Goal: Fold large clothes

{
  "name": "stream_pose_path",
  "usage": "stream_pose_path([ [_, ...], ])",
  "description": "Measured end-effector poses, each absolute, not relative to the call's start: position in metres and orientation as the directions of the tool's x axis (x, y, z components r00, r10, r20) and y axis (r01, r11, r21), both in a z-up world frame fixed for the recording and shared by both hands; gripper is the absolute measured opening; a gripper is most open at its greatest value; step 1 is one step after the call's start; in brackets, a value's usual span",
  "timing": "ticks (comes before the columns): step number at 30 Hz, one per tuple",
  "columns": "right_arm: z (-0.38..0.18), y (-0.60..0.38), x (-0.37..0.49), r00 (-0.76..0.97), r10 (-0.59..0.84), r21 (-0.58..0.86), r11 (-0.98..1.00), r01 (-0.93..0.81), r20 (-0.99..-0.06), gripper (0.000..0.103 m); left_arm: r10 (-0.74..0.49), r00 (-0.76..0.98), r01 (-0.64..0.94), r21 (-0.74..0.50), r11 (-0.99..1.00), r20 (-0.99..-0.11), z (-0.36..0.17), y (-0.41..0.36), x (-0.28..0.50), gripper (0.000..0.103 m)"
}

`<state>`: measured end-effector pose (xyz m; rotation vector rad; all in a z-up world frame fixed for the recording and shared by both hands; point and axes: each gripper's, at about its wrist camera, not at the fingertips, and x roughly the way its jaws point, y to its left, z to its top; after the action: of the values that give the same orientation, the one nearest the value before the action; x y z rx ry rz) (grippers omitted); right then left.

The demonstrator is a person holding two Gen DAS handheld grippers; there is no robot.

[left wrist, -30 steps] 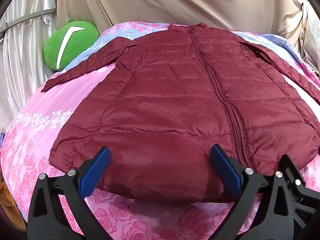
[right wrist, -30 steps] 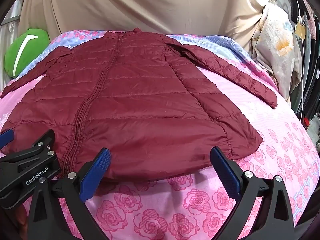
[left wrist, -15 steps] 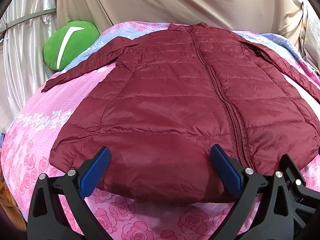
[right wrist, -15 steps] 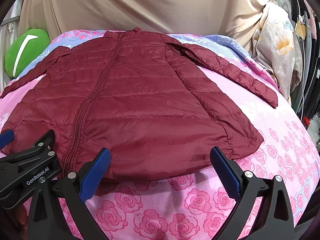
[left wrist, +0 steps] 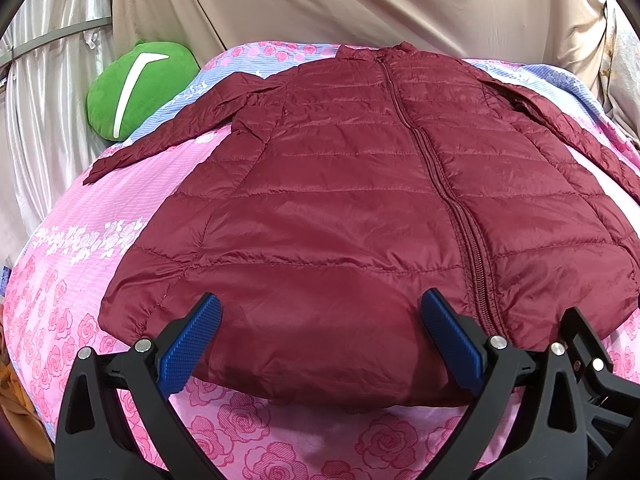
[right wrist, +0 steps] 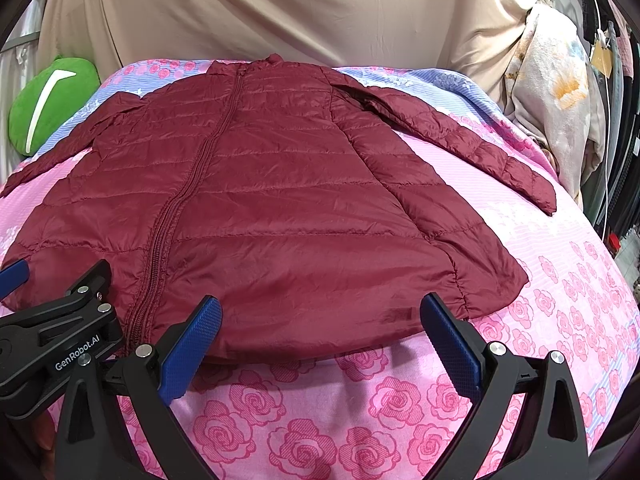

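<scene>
A maroon quilted puffer jacket [left wrist: 360, 200] lies flat and zipped on the bed, collar at the far end, both sleeves spread out to the sides; it also shows in the right wrist view [right wrist: 280, 208]. My left gripper [left wrist: 320, 340] is open and empty, hovering over the left half of the hem. My right gripper [right wrist: 320, 340] is open and empty, hovering over the right half of the hem. The left gripper's body [right wrist: 60, 336] shows at the left edge of the right wrist view.
The bed has a pink rose-print sheet [right wrist: 320, 420] with a blue striped band at the far end. A green cushion [left wrist: 136, 88] sits at the back left. Beige curtain [left wrist: 360, 0] hangs behind. Hanging cloth [right wrist: 556, 92] and cables stand at the right.
Both grippers have drifted slightly back and up from the hem. The jacket has not moved, and both grippers stay open.
</scene>
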<state>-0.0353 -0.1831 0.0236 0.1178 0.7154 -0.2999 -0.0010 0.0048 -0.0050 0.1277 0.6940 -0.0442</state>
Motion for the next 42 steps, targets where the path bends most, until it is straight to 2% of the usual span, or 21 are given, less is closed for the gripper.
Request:
stream_pose_path([
  [19,0.027,-0.18,-0.04,0.716,-0.228,0.006,0.951,0.308,-0.66,0.098,0.002,0.77,0.083,0.103,0.991,-0.638,-0.004,0.004,-0.001,0.098],
  [23,0.02,-0.176,-0.037,0.725,-0.151,0.053,0.967,0.25,-0.672,0.098,-0.01,0.782,0.095,0.103,0.99,-0.624,0.001,0.007,-0.003,0.098],
  [27,0.028,-0.228,-0.028,0.726,-0.116,0.135,0.951,0.278,-0.678,0.098,-0.003,0.806,0.093,0.123,0.988,-0.592,0.015,0.016,-0.003,0.098],
  [29,0.032,-0.268,-0.032,0.748,-0.055,0.281,0.907,0.315,-0.662,0.098,-0.022,0.8,0.09,0.085,0.992,-0.599,0.023,0.027,0.004,0.098],
  [31,0.039,-0.317,-0.028,0.758,-0.089,0.311,0.876,0.369,-0.647,0.098,-0.043,0.773,0.09,0.042,0.995,-0.633,0.03,0.038,0.017,0.098],
  [35,0.033,-0.417,-0.011,0.695,-0.138,0.36,0.775,0.519,-0.706,0.098,-0.054,0.776,0.061,-0.01,0.998,-0.628,0.045,0.059,0.036,0.098],
  [39,0.002,-0.5,0.004,0.614,-0.141,0.406,0.633,0.659,-0.777,0.091,-0.055,0.768,0.05,-0.026,0.998,-0.638,0.055,0.071,0.058,0.098],
  [42,-0.013,-0.543,0.007,0.617,-0.151,0.463,0.531,0.71,-0.772,0.085,-0.052,0.771,0.02,-0.057,0.998,-0.634,0.059,0.081,0.072,0.098],
])
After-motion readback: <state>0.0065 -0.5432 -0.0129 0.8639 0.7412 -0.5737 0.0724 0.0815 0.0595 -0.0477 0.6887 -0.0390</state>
